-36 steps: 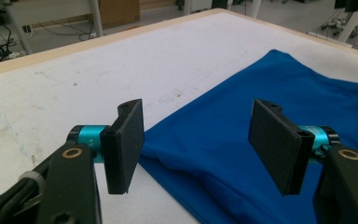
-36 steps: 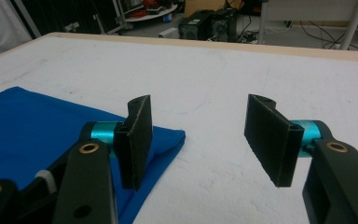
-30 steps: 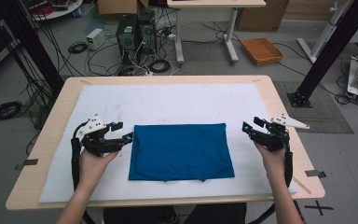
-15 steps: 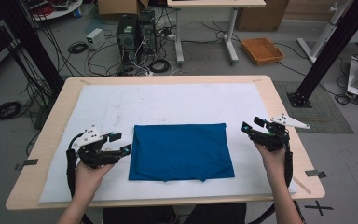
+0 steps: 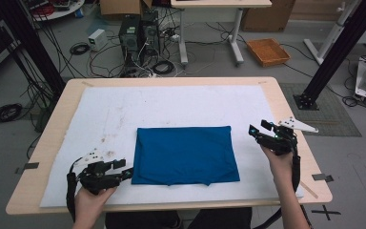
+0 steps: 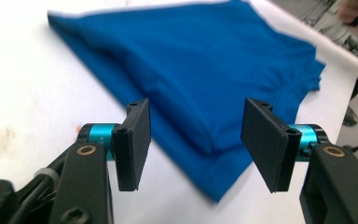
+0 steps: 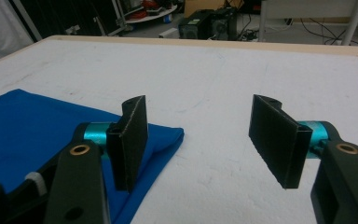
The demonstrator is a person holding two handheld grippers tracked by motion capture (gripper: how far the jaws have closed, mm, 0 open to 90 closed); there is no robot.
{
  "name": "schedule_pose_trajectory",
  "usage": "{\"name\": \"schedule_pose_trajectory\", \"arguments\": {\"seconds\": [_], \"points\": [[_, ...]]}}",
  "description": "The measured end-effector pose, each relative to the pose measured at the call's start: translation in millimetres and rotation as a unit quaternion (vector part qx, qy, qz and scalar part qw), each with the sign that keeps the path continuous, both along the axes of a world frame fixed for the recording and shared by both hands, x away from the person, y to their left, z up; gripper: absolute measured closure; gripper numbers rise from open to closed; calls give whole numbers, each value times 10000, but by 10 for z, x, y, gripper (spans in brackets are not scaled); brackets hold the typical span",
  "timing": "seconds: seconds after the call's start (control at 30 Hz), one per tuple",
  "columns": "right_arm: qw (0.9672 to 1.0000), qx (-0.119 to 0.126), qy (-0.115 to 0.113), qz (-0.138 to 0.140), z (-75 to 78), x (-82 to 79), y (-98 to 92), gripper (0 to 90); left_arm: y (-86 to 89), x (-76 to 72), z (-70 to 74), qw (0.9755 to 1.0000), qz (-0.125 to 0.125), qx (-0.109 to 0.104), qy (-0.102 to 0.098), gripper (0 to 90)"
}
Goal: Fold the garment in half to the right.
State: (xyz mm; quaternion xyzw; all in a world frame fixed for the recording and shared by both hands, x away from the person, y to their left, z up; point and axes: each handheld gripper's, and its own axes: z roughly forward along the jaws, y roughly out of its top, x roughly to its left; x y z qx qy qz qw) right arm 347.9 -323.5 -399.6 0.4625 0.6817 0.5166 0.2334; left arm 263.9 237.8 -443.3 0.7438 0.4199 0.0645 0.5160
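L gripper (image 5: 126,172) sits low at the near-left corner of the folded blue cloth (image 5: 186,155), jaws parted and nothing between the pads yet; they have just been closing in a bit with only air in the gap; cloth lies flat on the white mat (image 5: 100,119), near-centre of the table (image 5: 286,102), closer to the near edge than the far one. R gripper (image 5: 259,135) hovers just off the cloth's far-right corner, jaws likewise released, gripping nothing. To do this step well, prob.: slide one L pad under the corner fold and the other on top so all layers are caught, not just the top one; keep the approach shallow along the mat; R should take its corner the same way before any lift, so the cloth rises level and doesn't unfold. Views: L gripper view gives the layered hem at the cloth (image 6: 205,74) corner sitting ahead of and between the pads (image 6: 137,140), which the high view flattens out; R gripper view puts the cloth (image 7: 37,126) corner behind its left-hand pad (image 7: 130,142), bare mat in the gap; high view alone gives both hands vs the whole rectangle, plus floor clutter beyond the far edge.
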Motion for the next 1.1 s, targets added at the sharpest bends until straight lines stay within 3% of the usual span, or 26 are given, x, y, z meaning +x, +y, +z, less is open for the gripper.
{"name": "schedule_pose_trajectory", "arguments": {"seconds": [0.07,0.2,0.4,0.63,0.93,1.1], "points": [[10000,-2,-20,-4,9,-5,1,375,3,7,-23,9998,125,21,148,395],[10000,-1,-23,13,13,-11,8,375,-28,38,-57,9982,404,264,362,400],[10000,-27,-26,26,7,-3,19,376,-63,58,-90,9951,593,267,747,459],[10000,-47,6,32,1,-3,45,376,-139,85,-101,9939,563,16,945,473],[9999,-114,-6,113,-2,2,114,376,-312,121,-103,9936,468,-22,1031,516],[9995,-194,-21,245,2,2,228,376,-365,134,-106,9929,516,37,1069,620]]}}
